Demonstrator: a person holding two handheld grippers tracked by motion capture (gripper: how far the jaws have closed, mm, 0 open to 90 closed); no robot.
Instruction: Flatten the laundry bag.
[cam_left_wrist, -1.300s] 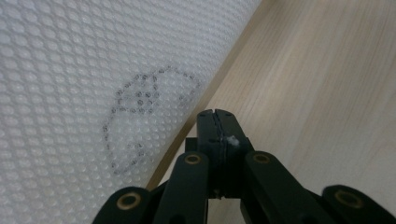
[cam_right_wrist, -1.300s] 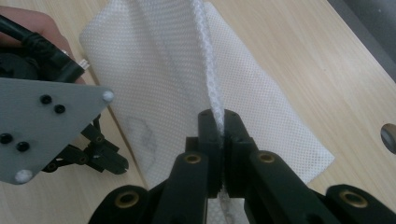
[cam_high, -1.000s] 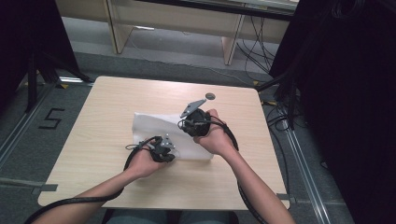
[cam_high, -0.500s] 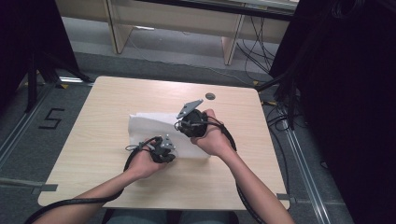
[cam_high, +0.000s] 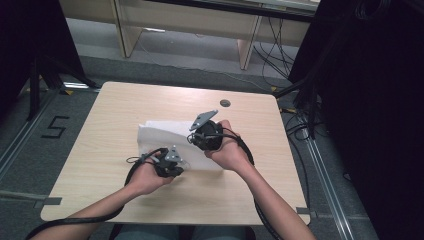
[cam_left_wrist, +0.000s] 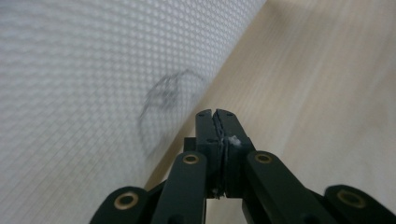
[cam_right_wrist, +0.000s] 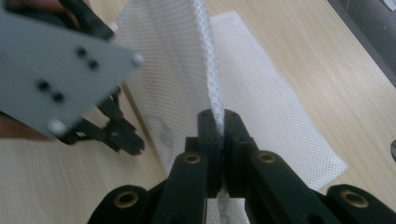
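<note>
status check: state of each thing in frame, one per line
Mesh cloth: white, partly lifted off the table, one edge raised, the rest lying flat.
Left gripper: jaws closed, pinching a thin bit of the cloth's edge, low by the table.
Right gripper: jaws shut on a bunched fold of the cloth, held above the table.
Table: wooden, carries the cloth.
Round dark hole: in the tabletop near the far edge, uncovered.
</note>
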